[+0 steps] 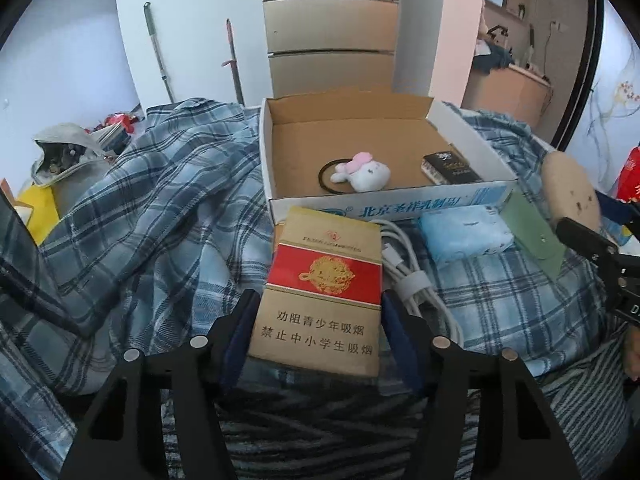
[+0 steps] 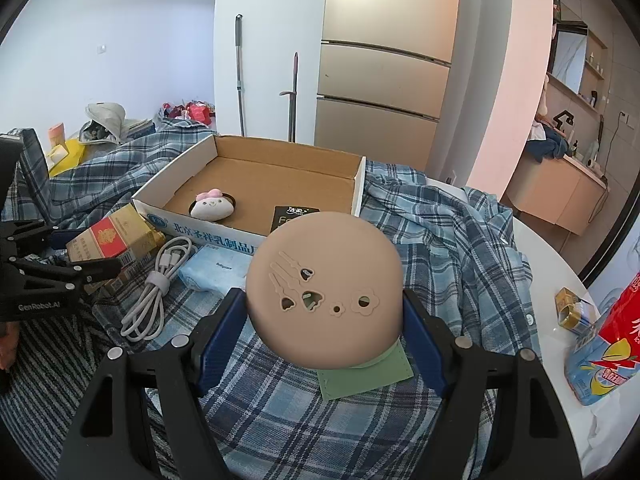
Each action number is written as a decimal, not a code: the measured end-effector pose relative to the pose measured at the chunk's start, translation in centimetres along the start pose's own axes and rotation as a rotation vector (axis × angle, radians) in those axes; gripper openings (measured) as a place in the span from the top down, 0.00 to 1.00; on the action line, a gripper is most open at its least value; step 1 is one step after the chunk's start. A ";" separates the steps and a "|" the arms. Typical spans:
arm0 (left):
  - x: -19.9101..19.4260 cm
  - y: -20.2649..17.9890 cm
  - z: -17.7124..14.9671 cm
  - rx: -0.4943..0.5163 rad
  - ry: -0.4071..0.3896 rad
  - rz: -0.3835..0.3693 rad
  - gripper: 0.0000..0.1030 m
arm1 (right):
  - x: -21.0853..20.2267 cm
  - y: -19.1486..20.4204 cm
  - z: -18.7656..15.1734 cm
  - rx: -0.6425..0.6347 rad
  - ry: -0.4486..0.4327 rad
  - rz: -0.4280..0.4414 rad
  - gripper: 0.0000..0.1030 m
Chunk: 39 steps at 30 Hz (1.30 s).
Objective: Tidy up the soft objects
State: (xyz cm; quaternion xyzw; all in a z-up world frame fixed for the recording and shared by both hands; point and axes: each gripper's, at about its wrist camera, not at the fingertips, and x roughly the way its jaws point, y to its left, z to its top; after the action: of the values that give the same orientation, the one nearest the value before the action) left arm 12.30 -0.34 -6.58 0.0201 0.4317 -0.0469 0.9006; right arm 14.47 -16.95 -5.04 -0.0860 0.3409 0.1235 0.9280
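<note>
Left gripper is clamped on a gold-and-red cigarette carton, blue pads pressing both long sides, the carton running out toward twelve o'clock. Over on the other side, the right gripper squeezes a round tan silicone pad with flower-shaped cutouts, held upright between its fingers, and a green pouch pokes out underneath at six o'clock. Straight ahead at twelve sits the open cardboard box on the plaid shirt. Inside it: a white plush bunny with a pink bow lying on a black hair tie, and at three o'clock from them a black packet. Just in front of the box lie a coiled white cable and a blue tissue pack.
</note>
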 end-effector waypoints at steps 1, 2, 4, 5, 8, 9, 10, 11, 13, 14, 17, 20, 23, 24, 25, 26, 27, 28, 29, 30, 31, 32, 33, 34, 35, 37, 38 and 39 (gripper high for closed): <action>-0.2 -0.1 -0.1 0.005 -0.012 -0.010 0.41 | 0.0 0.0 0.0 0.000 -0.001 0.001 0.27; -0.4 -0.2 -0.2 0.010 -0.026 -0.017 0.41 | -0.1 0.0 0.0 0.001 -0.004 0.002 0.27; -1.1 -0.4 -0.3 0.020 -0.065 -0.032 0.42 | -0.3 0.0 0.0 0.002 -0.018 0.005 0.27; -1.7 -0.4 -0.4 0.020 -0.097 -0.041 0.42 | -0.5 0.0 0.0 0.001 -0.031 0.007 0.27; -3.4 -0.1 -0.7 0.006 -0.190 -0.080 0.42 | -1.3 0.4 0.0 -0.016 -0.074 0.020 0.27; -4.1 0.1 -0.8 -0.003 -0.230 -0.094 0.42 | -1.5 0.5 -0.1 -0.022 -0.086 0.026 0.27; -4.8 0.3 -0.9 -0.009 -0.264 -0.103 0.42 | -1.7 0.6 0.0 -0.030 -0.099 0.032 0.27; -5.3 0.3 -1.0 -0.014 -0.293 -0.109 0.42 | -2.0 0.7 0.0 -0.037 -0.112 0.037 0.27; -6.5 0.3 -1.2 -0.016 -0.361 -0.110 0.42 | -2.3 1.0 0.0 -0.045 -0.134 0.046 0.27; -6.9 0.3 -1.3 -0.013 -0.383 -0.109 0.42 | -2.5 1.0 0.0 -0.048 -0.144 0.049 0.27; -7.7 -0.2 -1.4 0.013 -0.425 -0.098 0.42 | -2.7 1.1 0.0 -0.054 -0.160 0.047 0.27; -7.9 -0.4 -1.4 0.015 -0.423 -0.062 0.42 | -2.8 1.0 0.0 -0.054 -0.163 0.047 0.27; -8.6 -0.1 -1.4 0.005 -0.434 -0.065 0.42 | -2.8 0.9 0.0 -0.044 -0.167 0.045 0.27; -8.8 -0.1 -1.3 0.003 -0.439 -0.074 0.42 | -2.9 0.8 0.0 -0.042 -0.169 0.042 0.27; -9.0 -0.1 -1.3 0.001 -0.441 -0.080 0.42 | -3.0 0.7 0.0 -0.039 -0.175 0.035 0.27; -9.3 -0.1 -1.3 -0.001 -0.444 -0.081 0.42 | -3.2 0.6 0.0 -0.036 -0.181 0.027 0.27; -9.6 -0.2 -1.2 0.005 -0.451 -0.080 0.42 | -3.4 0.6 0.0 -0.035 -0.186 0.023 0.27; -9.8 -0.4 -1.2 0.011 -0.456 -0.072 0.42 | -3.6 0.6 0.2 -0.037 -0.190 0.015 0.27; -10.3 -0.7 -1.0 0.023 -0.469 -0.040 0.42 | -3.7 0.6 0.4 -0.038 -0.191 0.007 0.27; -10.7 -0.9 -0.9 0.029 -0.477 -0.027 0.42 | -4.0 0.7 0.5 -0.037 -0.193 0.000 0.27; -11.2 -0.9 -0.7 0.018 -0.474 -0.036 0.42 | -4.2 0.8 0.7 -0.037 -0.195 0.001 0.27; -11.5 -0.8 -0.5 0.005 -0.470 -0.049 0.42 | -4.6 0.8 1.0 -0.035 -0.194 0.010 0.27; -11.9 -0.7 -0.2 -0.005 -0.468 -0.064 0.42 | -4.8 0.9 1.2 -0.033 -0.193 0.018 0.27; -12.3 -0.6 0.1 -0.010 -0.468 -0.070 0.42 | -5.3 1.0 1.5 -0.031 -0.197 0.023 0.27; -12.6 -0.6 0.4 -0.011 -0.475 -0.064 0.42 | -5.7 1.1 1.7 -0.031 -0.207 0.021 0.27; -13.1 -0.5 0.9 -0.012 -0.489 -0.055 0.42 | -6.5 1.3 2.2 -0.039 -0.237 0.013 0.27; -13.3 -0.5 1.2 -0.013 -0.492 -0.054 0.42 | -6.9 1.4 2.5 -0.041 -0.251 0.005 0.26; -13.5 -0.5 1.5 -0.016 -0.498 -0.055 0.42 | -7.3 1.5 2.8 -0.040 -0.264 -0.001 0.26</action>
State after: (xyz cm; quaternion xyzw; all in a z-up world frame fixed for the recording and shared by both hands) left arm 5.02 -0.03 4.87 -0.0110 0.1971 -0.0716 0.9777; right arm 10.40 -16.09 1.71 -0.0877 0.2134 0.1401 0.9629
